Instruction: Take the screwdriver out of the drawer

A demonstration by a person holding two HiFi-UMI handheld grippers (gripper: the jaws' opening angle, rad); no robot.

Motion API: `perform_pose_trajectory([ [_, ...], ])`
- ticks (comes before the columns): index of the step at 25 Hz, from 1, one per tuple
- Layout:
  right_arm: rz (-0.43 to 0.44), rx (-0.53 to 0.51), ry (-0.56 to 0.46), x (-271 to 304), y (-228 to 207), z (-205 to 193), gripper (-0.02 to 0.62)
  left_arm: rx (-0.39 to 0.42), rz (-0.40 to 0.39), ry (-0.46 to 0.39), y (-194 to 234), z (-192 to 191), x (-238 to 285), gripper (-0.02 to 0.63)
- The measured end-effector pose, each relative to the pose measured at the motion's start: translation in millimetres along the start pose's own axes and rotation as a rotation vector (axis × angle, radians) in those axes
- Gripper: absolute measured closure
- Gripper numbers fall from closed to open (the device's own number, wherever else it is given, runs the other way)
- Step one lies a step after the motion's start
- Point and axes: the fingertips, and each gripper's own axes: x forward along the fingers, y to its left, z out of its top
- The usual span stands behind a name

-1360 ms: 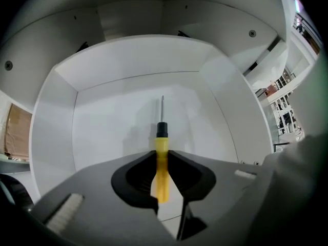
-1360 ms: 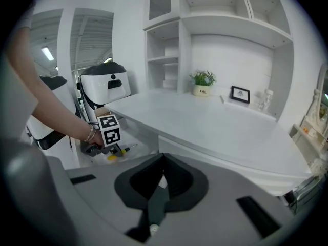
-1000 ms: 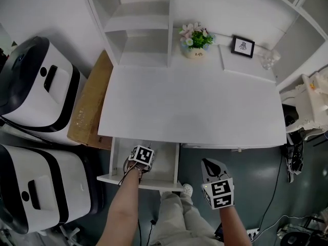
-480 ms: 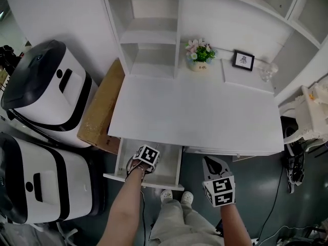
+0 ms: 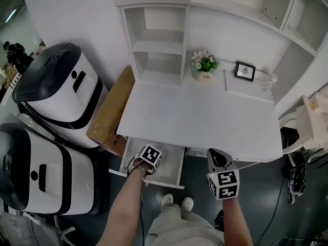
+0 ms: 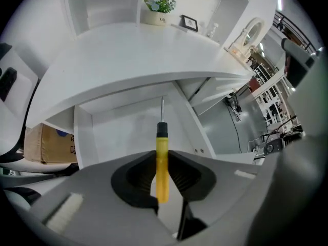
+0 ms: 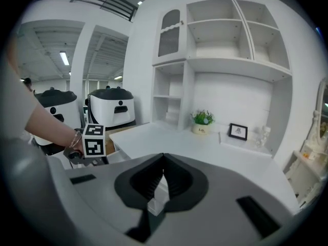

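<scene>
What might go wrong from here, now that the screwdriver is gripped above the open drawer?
1. The left gripper pinches only the screwdriver by its slim yellow handle; it might pivot or drop into the drawer.
2. Its shaft hangs close to the desk front edge and might catch there on the way out.

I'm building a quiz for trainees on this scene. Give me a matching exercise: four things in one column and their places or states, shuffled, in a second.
1 screwdriver
2 drawer
3 flower pot
4 right tool

A jaws together, nothing between
B open under the desktop
C gripped in the left tool
D on the desktop beside the shelves

Pairs: 1-C, 2-B, 3-D, 4-A
</scene>
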Motion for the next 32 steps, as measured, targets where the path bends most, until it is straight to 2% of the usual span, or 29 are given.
perform_pose_trajectory([
  [9,0.017,-0.020,-0.088,-7.0,-1.0,38.8,0.589,-0.046,-0.003,-0.141,-15.2,3.5,-51.1,0.526],
  [20,0.045,-0.092,-0.185,-18.7,0.9,88.4,0.589,-0.085,0.013,-0.371,-25.0,32.4,-125.9,0.526],
  [24,0.047,-0.111,-0.221,-26.2,2.9,105.4,0.589,-0.076,0.039,-0.493,-29.5,51.2,-163.0,0.526],
  [32,0.043,-0.154,-0.307,-46.0,10.0,141.9,0.589,-0.036,0.125,-0.804,-43.6,89.7,-255.4,0.526],
])
